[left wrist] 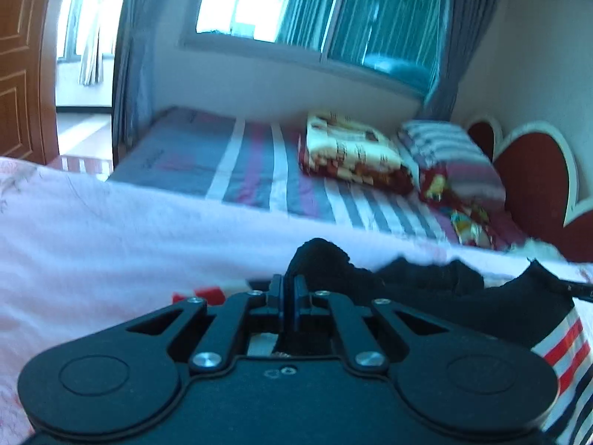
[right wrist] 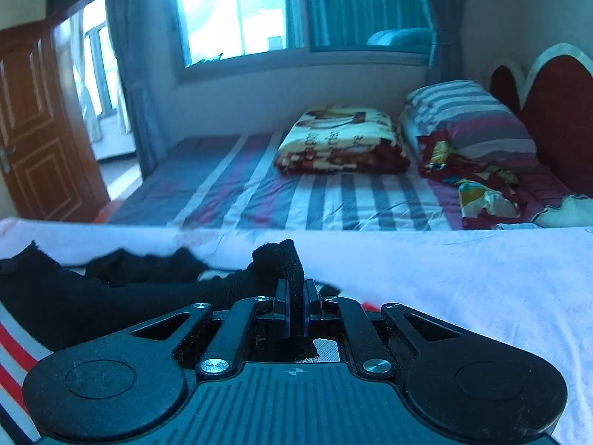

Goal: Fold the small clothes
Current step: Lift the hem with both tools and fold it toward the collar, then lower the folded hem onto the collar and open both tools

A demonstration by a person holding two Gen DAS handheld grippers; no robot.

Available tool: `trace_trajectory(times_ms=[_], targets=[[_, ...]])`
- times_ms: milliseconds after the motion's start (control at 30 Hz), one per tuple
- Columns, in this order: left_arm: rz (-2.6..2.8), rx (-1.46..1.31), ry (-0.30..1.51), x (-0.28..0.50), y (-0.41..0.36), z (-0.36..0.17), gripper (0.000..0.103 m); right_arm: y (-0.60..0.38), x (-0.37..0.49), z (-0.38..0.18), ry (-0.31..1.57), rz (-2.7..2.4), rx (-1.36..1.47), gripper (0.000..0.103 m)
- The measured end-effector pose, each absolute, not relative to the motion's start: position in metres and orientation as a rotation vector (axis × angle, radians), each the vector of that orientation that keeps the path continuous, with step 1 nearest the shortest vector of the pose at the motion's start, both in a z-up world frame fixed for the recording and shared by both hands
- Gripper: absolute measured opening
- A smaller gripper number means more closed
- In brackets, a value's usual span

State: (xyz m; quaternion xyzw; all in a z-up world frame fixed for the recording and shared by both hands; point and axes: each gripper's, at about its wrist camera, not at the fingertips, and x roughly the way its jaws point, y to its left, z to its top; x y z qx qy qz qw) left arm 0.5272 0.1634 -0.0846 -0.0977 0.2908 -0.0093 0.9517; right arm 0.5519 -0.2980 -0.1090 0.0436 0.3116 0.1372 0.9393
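Pinching the black garment [right wrist: 111, 296] over the pink sheet [right wrist: 463, 296], left gripper [left wrist: 289, 289] and right gripper [right wrist: 295, 296] hold thin edges (apparently shallowly); uneven pulling could slip one corner free.

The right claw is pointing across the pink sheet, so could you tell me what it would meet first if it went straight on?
The right claw is shut on the black garment, which goes with it. Past that, it would probably skim the pink sheet, then reach the striped bed; depth is unclear.
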Motion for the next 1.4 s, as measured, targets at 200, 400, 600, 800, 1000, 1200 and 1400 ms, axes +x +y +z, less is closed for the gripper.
trace_trajectory(times_ms=[200,400,600,800,1000,1200,1400], targets=[[0.04,-0.124,0.709,0.553,0.155,-0.116,0.005,-0.294,0.569,-0.137,0.739,0.221,0.065,0.006],[0.074,-0.077,0.726,0.556,0.151,-0.11,0.055,-0.301,0.563,-0.124,0.688,0.161,0.071,0.035],[0.047,-0.116,0.603,0.529,0.144,-0.077,0.061,-0.254,0.532,-0.096,0.604,0.379,0.01,0.046],[-0.173,0.081,0.642,0.531,0.042,-0.088,0.062,-0.174,0.529,-0.113,0.717,0.532,-0.075,0.041],[-0.112,0.08,0.717,0.534,0.073,-0.116,0.068,-0.21,0.536,-0.125,0.742,0.348,-0.215,0.041],[-0.068,0.086,0.705,0.525,0.114,-0.114,0.067,-0.254,0.545,-0.122,0.773,0.26,-0.143,0.041],[-0.095,0.087,0.629,0.496,0.075,-0.087,0.065,-0.218,0.493,-0.097,0.703,0.429,-0.042,0.041]])
